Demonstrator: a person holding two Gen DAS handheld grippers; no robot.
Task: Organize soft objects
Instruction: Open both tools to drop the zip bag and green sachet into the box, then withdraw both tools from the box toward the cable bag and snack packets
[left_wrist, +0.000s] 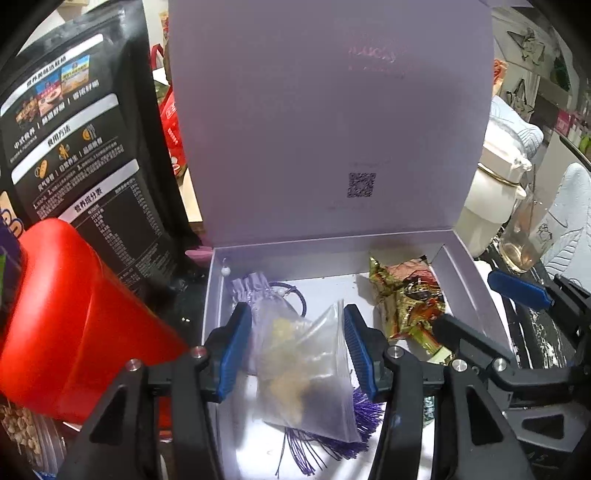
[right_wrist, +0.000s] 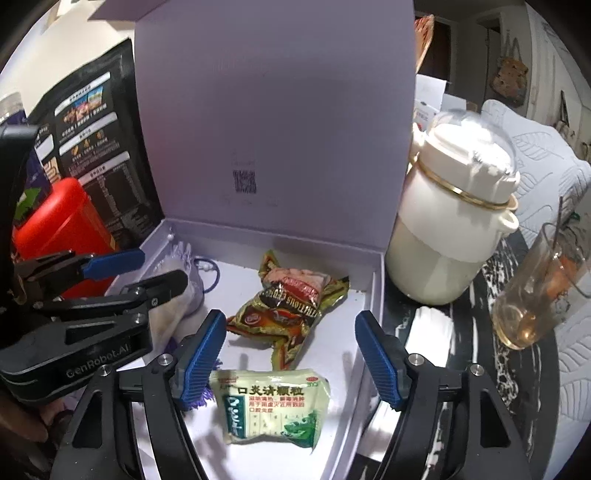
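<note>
Red container (left_wrist: 74, 314) at near left, w/ black printed pouch (left_wrist: 81, 147) upright behind it. Right of the box: white lidded jar (right_wrist: 450, 236) w/ gold band & clear dome top, on dark marbled desk (right_wrist: 517, 350). Clear glass (right_wrist: 532, 295) w/ amber liquid further right, just beside jar. Pale quilted fabric (right_wrist: 546, 155) at far right, behind the glass

Upright box lid (right_wrist: 273, 110) behind, jar (right_wrist: 450, 221) right

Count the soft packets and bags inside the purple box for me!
4: a clear zip bag between the left gripper's fingers, a lilac drawstring pouch behind it, a gold snack packet mid-box, a green-and-white sachet nearest. More may be hidden.
</note>
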